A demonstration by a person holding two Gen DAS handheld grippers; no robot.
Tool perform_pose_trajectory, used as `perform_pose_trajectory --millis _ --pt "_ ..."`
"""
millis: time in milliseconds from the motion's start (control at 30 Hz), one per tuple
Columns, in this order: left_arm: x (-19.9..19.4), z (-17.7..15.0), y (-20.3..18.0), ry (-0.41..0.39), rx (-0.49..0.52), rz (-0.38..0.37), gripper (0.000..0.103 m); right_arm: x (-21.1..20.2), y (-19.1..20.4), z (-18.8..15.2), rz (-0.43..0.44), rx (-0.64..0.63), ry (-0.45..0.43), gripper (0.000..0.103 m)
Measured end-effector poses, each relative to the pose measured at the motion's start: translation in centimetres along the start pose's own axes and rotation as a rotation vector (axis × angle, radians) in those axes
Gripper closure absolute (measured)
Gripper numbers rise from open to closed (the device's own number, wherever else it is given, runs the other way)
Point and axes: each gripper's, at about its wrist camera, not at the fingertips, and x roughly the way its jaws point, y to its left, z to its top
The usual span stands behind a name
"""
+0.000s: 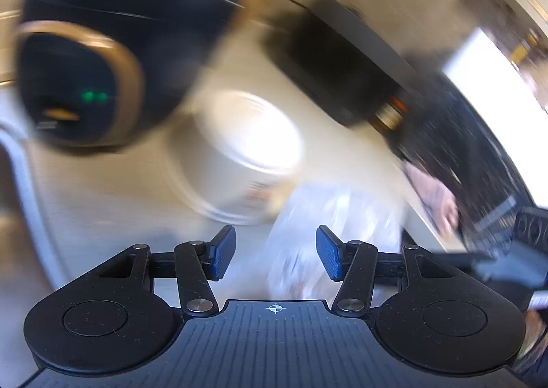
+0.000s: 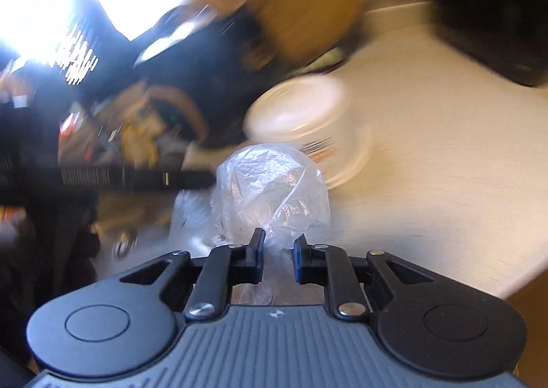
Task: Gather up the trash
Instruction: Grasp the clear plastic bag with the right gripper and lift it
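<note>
A crumpled clear plastic bag (image 2: 270, 189) bulges up just ahead of my right gripper (image 2: 278, 240), whose jaws are shut on its lower part, with plastic pinched between the fingertips. In the left wrist view the same bag (image 1: 328, 223) is a pale blur ahead and slightly right of my left gripper (image 1: 275, 251). That gripper stands open, its blue pads (image 1: 222, 252) wide apart with nothing between them. A white round tub (image 1: 239, 155) rests on the light table (image 2: 428, 148) just beyond the bag. Both views are motion-blurred.
A black appliance with a gold-rimmed panel (image 1: 78, 79) stands at the left. Another dark unit (image 1: 342, 79) sits at the back right. A person's hand (image 1: 438, 203) shows at the right. A brown round object (image 2: 298, 4) is behind the tub (image 2: 308, 121). The table's edge (image 2: 507, 285) runs close on the right.
</note>
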Motion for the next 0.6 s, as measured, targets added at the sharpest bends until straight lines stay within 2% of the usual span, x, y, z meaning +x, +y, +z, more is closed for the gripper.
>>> perform_pose_trajectory --millis 167,300,500,600 --pt "5.0 -0.7 -5.5 0.132 0.141 -0.159 0.046 -6.3 -3.6 -1.8 -0.126 0.143 -0.122 0.087" --pt "9.1 -2.5 -10.8 0.239 0.270 -0.285 0.046 -9.8 -6.2 -4.5 -0.202 0.260 -0.167 0.087" --pt "12.8 -5.8 -16.3 0.370 0.431 -0.332 0.052 -11.3 -8.4 -9.1 -0.373 0.386 -0.172 0.087" --pt "13.7 -6.8 -17.3 0.417 0.460 -0.343 0.052 -12.2 -10.0 -11.4 -0.394 0.481 -0.172 0.087"
